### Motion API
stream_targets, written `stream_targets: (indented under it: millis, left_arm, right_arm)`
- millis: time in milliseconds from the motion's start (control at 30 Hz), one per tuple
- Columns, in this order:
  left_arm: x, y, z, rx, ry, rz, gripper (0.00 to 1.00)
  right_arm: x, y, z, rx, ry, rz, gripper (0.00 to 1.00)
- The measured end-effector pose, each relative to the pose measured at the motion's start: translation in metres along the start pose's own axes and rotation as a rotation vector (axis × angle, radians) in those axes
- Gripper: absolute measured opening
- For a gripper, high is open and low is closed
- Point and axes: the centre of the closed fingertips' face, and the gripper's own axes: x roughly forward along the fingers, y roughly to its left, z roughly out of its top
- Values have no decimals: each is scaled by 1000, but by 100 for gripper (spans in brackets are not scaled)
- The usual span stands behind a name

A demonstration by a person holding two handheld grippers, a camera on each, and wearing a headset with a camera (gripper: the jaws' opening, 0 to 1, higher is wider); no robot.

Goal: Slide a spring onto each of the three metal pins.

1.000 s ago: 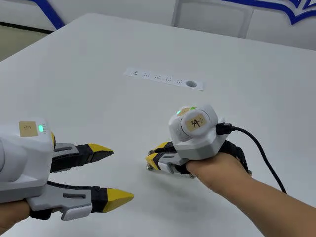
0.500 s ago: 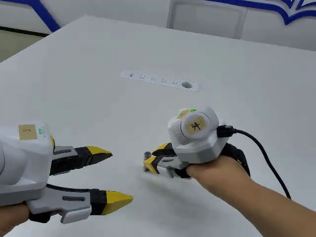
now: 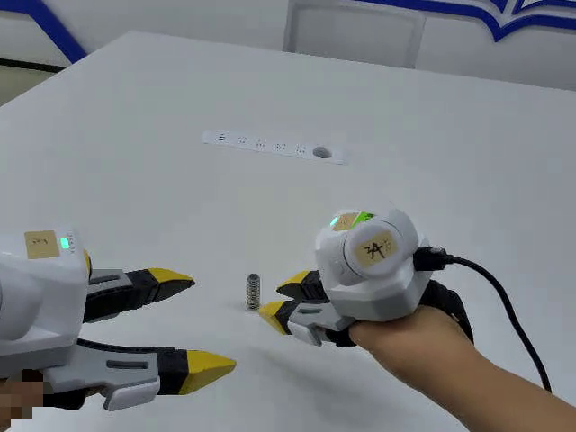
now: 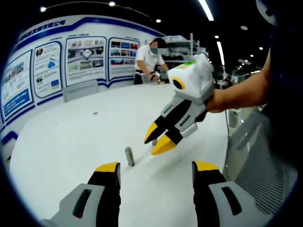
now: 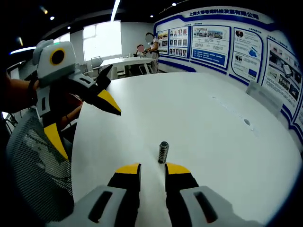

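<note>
One spring [image 3: 253,291] stands upright on the white table [image 3: 135,180], between the two grippers. The right gripper [image 3: 272,300] sits just beside it, jaws slightly apart, empty. The left gripper [image 3: 209,322] has jaws wide apart, empty.

Office showroom or meeting hall, not a workshop. I'm at a big white oval surface [image 3: 432,135] with a flush power strip [image 3: 270,146] at 12 o'clock. In the right gripper view, blue-trimmed info boards [image 5: 213,45] with charts and photos line the wall from 12 to 3, and there's a mesh office chair [image 5: 33,156] at 8. Strip lights [image 4: 206,9] overhead. A person [image 4: 149,59] stands past the far edge at 12 in the left gripper view.
</note>
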Motion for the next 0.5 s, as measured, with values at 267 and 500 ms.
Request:
stream_targets:
  millis: [267,500]
  left_arm:
    - [2,-3,2,1,0,-6,64]
    - [2,-5,2,0,0,-7,65]
  right_arm:
    - [-17,11,-8,-4,-12,4,23]
    - [-34,12,-16,6,-25,0,24]
